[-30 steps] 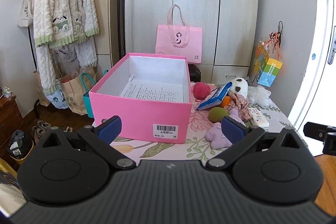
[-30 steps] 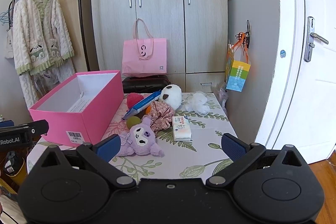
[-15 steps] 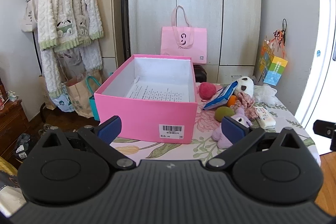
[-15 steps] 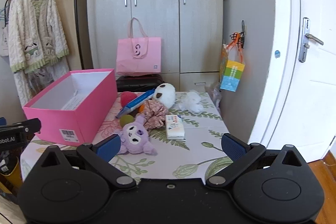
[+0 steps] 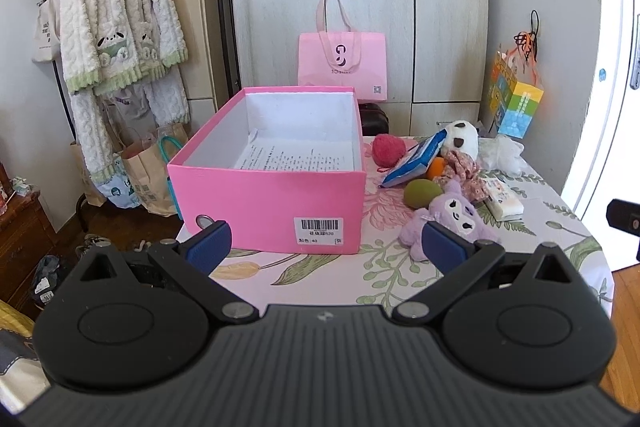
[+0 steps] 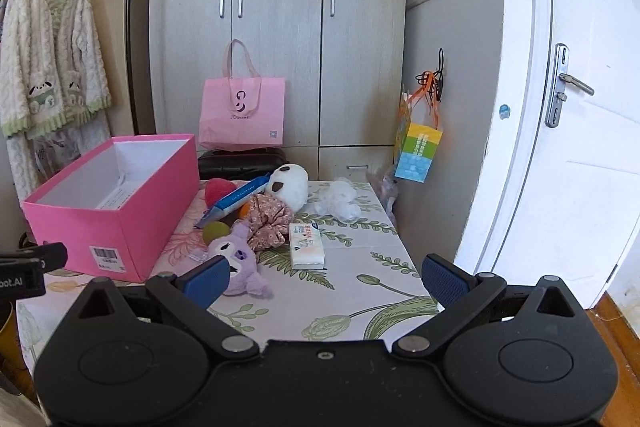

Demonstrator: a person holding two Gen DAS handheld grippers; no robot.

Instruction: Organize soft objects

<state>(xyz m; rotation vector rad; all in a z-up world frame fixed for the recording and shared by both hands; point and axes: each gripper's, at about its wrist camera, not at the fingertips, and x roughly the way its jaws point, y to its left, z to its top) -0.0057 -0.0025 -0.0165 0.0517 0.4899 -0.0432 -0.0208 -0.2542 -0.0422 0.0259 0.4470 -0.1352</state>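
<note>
Left wrist view: the left gripper (image 5: 326,243) hangs spread wide and empty above the near edge of the surface (image 5: 320,271), which carries a floral cloth. Straight ahead stands an open pink box (image 5: 268,203) with a printed sheet lying in its bottom. To the right of the box lies a pile of soft objects: a purple plush toy (image 5: 448,223) nearest, a green ball (image 5: 422,193) touching it, a red yarn ball (image 5: 389,149), a floral scrunchie (image 5: 462,173), a panda plush (image 5: 462,139) and a white fluffy item (image 5: 502,153) that is too blurred to identify.

Right wrist view: the right gripper (image 6: 326,279) is likewise wide apart and holds nothing, over the front of the surface (image 6: 360,291). The purple plush toy (image 6: 236,259) lies just past its left finger, beside the pink box (image 6: 116,223). A tissue pack (image 6: 306,245) lies just right of the scrunchie (image 6: 270,221), with the panda plush (image 6: 288,185) behind.
</note>
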